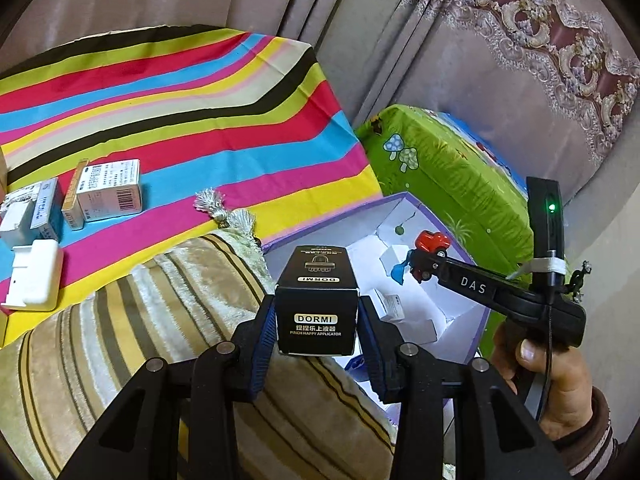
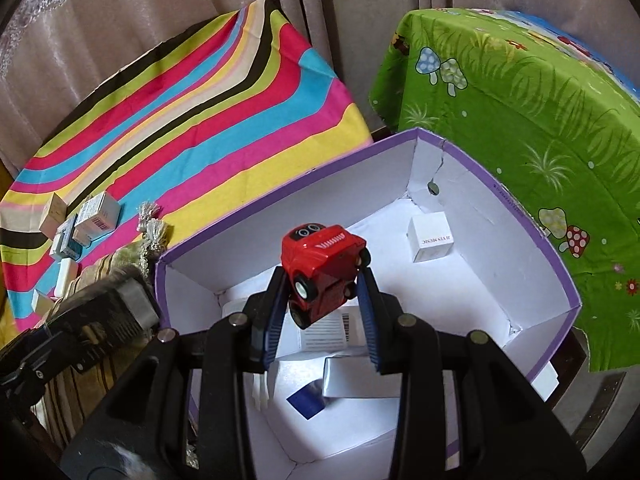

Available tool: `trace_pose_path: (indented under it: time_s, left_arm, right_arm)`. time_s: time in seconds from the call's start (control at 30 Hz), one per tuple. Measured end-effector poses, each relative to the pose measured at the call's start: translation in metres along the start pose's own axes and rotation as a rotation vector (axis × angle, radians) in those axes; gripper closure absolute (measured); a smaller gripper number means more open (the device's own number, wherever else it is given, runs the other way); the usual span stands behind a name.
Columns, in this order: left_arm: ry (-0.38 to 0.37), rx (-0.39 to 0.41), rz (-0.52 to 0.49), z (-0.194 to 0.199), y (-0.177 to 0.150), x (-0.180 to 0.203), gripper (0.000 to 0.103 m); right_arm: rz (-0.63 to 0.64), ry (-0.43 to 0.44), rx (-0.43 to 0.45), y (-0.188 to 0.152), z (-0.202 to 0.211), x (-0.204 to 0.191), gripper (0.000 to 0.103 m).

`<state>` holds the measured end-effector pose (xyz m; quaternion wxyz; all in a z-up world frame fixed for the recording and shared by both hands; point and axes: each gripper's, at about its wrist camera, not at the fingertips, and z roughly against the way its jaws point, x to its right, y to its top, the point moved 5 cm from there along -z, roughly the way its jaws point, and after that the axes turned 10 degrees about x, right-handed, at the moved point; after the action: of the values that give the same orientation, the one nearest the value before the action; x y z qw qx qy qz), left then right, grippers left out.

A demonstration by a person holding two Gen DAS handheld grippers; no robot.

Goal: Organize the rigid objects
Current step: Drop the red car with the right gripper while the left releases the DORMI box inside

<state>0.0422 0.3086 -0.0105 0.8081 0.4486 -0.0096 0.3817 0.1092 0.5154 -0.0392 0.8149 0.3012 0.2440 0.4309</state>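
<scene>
My left gripper [image 1: 318, 312] is shut on a black DORMI box [image 1: 316, 308] and holds it above a striped cushion, just left of the purple box [image 1: 332, 220]. My right gripper [image 2: 324, 280] is shut on a red toy car [image 2: 324, 268] and holds it tilted over the open purple box [image 2: 560, 264]. The car also shows in the left wrist view [image 1: 430, 244], with the right gripper [image 1: 416, 264] over the box. A small white carton [image 2: 430, 238] and several white packages lie inside the box.
Several small cartons [image 1: 108, 190] and a white plastic piece [image 1: 34, 280] lie on the striped cloth [image 1: 180, 120] at left. A striped cushion [image 1: 180, 340] with tassels lies in front. A green mushroom-print cloth [image 2: 520, 100] covers a surface at right. Curtains hang behind.
</scene>
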Motion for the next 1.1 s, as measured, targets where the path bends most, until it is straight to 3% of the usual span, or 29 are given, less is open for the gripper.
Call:
trace_pose_path:
  time_s: [0.17,0.3,0.43,0.87,1.1]
  left_arm:
    - [-0.002,-0.005,0.012,-0.002,-0.001,-0.002,0.061]
    - [-0.001,-0.020,0.038,-0.006,-0.002,-0.006,0.055]
    - [-0.002,-0.017,0.038,-0.005,-0.002,-0.006,0.055]
    - [-0.003,0.012,0.095,0.005,0.000,-0.018,0.055]
    - [0.049,0.056,0.152,0.028,0.000,-0.046,0.053]
  right_arm:
    - [-0.002,-0.003,-0.004,-0.001,-0.001,0.001,0.064]
    - [-0.001,-0.009,-0.004,0.000,-0.001,0.001,0.062]
    - [0.008,-0.021,0.005,0.002,0.001,0.000,0.048]
    - [0.014,-0.019,0.004,0.001,0.002,-0.004,0.038]
    - [0.053,0.046,0.000,-0.003,0.006,-0.027,0.035]
